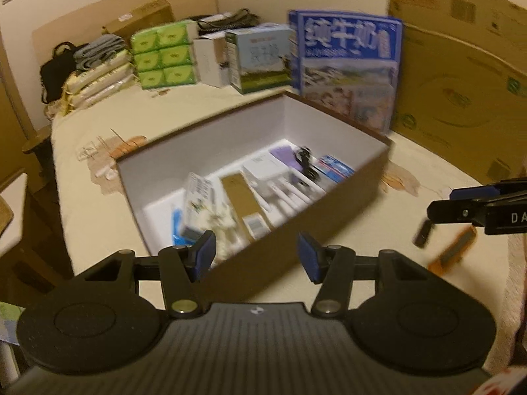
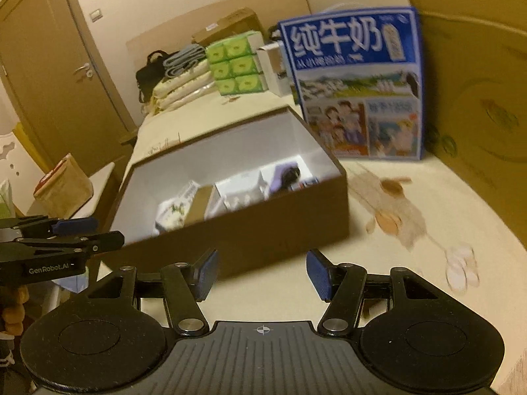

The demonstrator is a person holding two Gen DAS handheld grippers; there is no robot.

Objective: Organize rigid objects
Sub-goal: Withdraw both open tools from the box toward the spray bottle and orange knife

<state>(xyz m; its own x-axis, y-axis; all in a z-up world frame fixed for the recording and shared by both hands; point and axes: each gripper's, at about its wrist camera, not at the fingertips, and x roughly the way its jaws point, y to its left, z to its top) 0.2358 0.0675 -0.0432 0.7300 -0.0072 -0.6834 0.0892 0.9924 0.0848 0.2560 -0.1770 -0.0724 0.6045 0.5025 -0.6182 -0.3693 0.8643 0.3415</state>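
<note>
Open brown box [image 1: 329,207] with white inside sits on a cream bed [image 1: 98,204], packed along its floor: flat white carton [image 1: 197,194] at the near-left end, kraft-brown packet [image 1: 238,194] beside it, white tubes [image 1: 296,191] mid-box, purple item [image 1: 285,156] and a black cable [image 1: 304,158] toward the far end, blue-white pack [image 1: 336,166] by the right wall. Contents are blurred; finer detail can't be told. Outside the box, right of it, a small black stick [image 1: 423,233] and an orange flat object [image 1: 454,253] lie on the bed. Blue milk carton [image 2: 355,82] stands just behind the box; large cardboard [image 2: 477,82] at right; green tissue packs [image 2: 235,65] far back. Bare bed in front and to the right. Left hand-held gripper [image 1: 257,256] open, empty, over the box's near edge. Right hand-held gripper [image 2: 262,275] open, empty, near the box's front wall.
</note>
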